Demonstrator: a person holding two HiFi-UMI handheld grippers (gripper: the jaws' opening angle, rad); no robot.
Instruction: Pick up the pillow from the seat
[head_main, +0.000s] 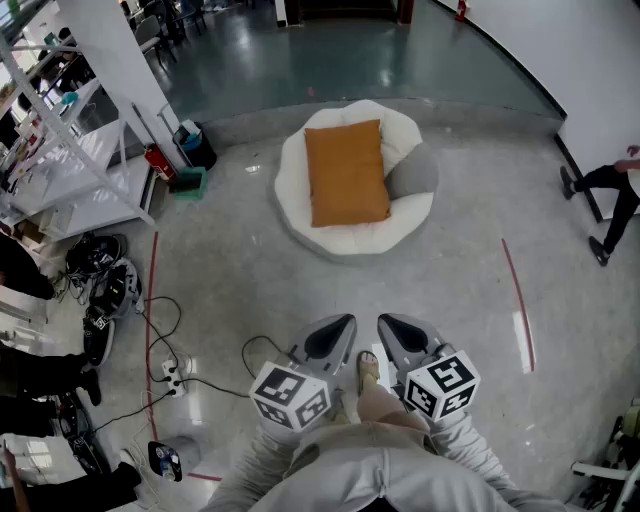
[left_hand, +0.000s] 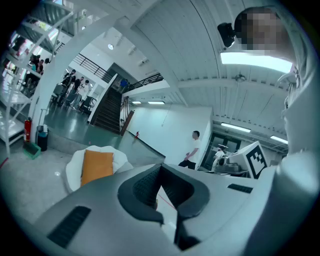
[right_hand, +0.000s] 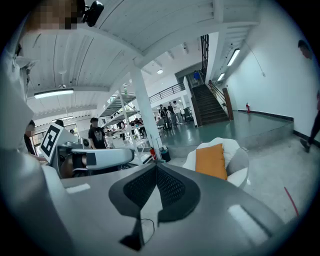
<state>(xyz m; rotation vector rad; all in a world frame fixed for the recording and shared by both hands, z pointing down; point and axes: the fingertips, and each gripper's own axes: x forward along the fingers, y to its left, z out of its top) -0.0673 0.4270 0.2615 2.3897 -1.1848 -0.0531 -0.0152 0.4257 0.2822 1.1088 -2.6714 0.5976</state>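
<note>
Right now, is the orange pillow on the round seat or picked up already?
On the seat. The orange pillow rests on the white seat; the left gripper and right gripper are shut, far from it.

I get bright, even light from the ceiling strips (left_hand: 255, 59), with pale glare patches on the polished floor (head_main: 470, 300) and only faint, soft shadows. Both gripper views bend hard toward their dark round edges, and the nearest surfaces look soft while the hall stays sharp.
</note>
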